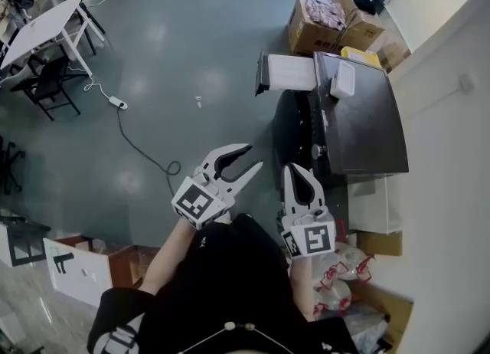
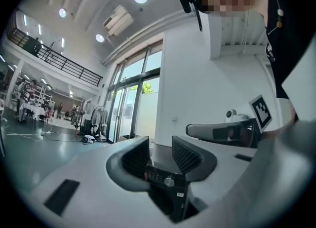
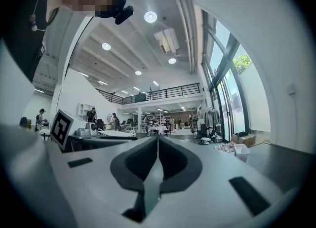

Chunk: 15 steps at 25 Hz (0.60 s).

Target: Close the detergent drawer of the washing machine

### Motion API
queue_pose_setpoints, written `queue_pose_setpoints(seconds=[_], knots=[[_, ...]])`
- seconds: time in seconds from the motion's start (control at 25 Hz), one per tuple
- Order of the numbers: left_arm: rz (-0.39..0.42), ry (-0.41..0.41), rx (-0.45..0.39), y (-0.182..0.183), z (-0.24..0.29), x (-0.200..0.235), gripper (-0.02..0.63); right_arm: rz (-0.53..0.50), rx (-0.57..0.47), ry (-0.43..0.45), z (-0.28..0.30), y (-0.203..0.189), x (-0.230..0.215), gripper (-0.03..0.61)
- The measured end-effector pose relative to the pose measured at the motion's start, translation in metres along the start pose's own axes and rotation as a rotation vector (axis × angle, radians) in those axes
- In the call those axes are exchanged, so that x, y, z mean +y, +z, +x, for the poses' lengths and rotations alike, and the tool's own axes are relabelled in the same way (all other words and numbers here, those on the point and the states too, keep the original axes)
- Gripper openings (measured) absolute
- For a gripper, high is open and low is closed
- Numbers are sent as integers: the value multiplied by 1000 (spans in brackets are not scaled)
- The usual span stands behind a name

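Seen from above, a person stood on a grey floor beside a dark washing machine at the right of the head view. The left tool was held level with its 2 jaws well apart and nothing between them. Its own view looked through the gap toward the machine's control knob, not yet close. Just to its right, the right tool had its 2 jaws pressed together and was empty. Further right, the white detergent drawer jutted out from the machine's upper front, well apart from both tools and plainly pulled out. Neither tool touched it. On this showing the closing had not begun: a tool had yet to reach the drawer's front and push it in flush.
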<state>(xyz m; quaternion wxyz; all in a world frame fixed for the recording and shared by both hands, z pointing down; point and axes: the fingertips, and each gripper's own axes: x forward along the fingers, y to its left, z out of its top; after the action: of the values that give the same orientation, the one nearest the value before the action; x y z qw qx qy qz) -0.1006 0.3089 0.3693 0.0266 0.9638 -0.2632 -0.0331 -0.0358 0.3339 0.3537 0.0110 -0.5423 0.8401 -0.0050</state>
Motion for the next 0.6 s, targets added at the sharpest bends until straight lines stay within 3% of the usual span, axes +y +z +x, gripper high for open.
queue_pose_setpoints(seconds=[0.2, 0.6], knots=[[-54, 13, 2, -5, -3, 16, 146, -2, 16, 1, 10, -7, 1, 9], [-67, 31, -23, -12, 13, 48, 146, -52, 60, 11, 46, -17, -13, 40]])
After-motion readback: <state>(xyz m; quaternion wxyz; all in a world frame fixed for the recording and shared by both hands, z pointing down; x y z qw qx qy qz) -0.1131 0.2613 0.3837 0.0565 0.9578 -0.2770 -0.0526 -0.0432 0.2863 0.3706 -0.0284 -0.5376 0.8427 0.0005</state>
